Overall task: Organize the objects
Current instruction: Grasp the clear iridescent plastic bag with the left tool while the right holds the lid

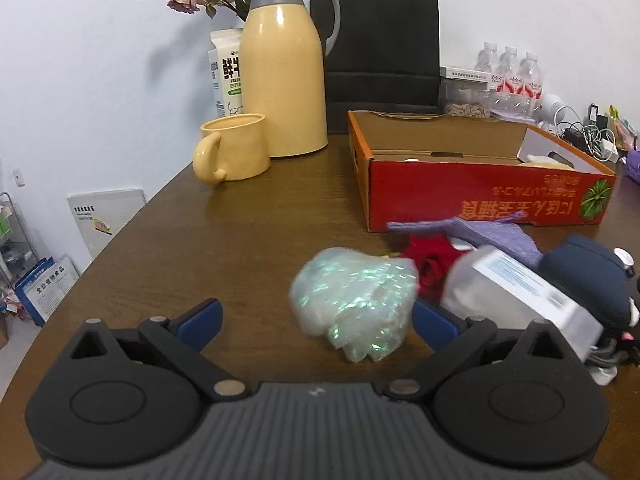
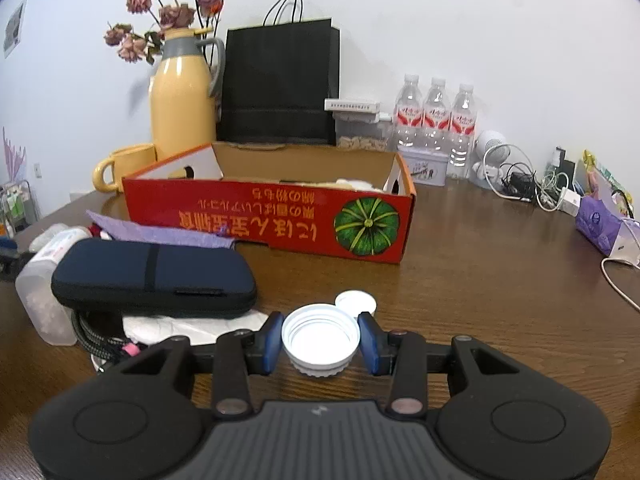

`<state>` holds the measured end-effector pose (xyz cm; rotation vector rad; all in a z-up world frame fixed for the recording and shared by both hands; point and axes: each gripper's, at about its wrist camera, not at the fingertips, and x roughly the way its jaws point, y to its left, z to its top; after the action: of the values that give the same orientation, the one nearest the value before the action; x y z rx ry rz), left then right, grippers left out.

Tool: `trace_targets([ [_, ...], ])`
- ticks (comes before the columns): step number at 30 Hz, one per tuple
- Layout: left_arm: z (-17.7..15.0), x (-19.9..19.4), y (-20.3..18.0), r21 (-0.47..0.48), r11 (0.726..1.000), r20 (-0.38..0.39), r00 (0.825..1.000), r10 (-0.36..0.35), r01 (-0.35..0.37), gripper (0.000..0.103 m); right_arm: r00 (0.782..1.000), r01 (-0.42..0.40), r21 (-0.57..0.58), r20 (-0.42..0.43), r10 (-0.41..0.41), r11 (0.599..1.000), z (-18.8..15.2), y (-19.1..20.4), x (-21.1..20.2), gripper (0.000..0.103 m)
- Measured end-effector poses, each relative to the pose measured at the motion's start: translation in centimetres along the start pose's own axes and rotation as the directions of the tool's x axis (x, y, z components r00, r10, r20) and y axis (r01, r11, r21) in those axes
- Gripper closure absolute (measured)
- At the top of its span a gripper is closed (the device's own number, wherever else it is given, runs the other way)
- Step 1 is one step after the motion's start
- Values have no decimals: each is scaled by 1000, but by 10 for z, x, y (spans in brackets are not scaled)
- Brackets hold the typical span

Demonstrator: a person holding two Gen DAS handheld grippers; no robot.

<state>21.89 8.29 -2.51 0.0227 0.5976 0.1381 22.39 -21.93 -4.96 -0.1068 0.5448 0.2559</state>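
White plastic, a screw cap point(image 2: 320, 338) sat clamped in our right gripper point(image 2: 320, 340), mouth up; we judged it bound for the red carton point(image 2: 272, 216) at twelve o'clock. Our left gripper point(image 1: 316, 322) stood apart around an iridescent wrapper point(image 1: 354, 306).

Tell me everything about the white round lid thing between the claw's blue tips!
The white lid looks like plastic. It is round, with ridges around its outer edge and stepped rings inside. It sits open side up, a little tilted, between the right claw's blue pads, which stand close on both sides and seem to hold it. Beneath is the brown wooden table. A smaller white cap lies just behind it.
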Motion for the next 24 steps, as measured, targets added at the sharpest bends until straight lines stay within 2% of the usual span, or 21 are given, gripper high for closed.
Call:
trace_targets([
  [5,5,15,13,-51,997,10,998,-64,64,0,1000,-3,-23,-23,3,1000,0,3,4,64],
  [9,3,15,17,-88,988,52,991,-122,126,2,999,-5,-26,-36,4,1000,0,4,6,64],
  [11,2,13,17,-88,986,68,988,-137,143,21,999,-4,-26,-39,3,1000,0,4,7,64],
  [13,2,12,18,-98,981,71,985,-159,165,54,999,-6,-26,-38,5,1000,0,4,7,64],
  [19,2,0,19,-114,981,116,983,-143,156,63,1000,-8,-31,-31,7,999,0,5,7,64],
  [24,11,-13,16,-124,980,157,979,-133,154,64,1000,-17,-26,8,17,1000,0,4,1,64],
])
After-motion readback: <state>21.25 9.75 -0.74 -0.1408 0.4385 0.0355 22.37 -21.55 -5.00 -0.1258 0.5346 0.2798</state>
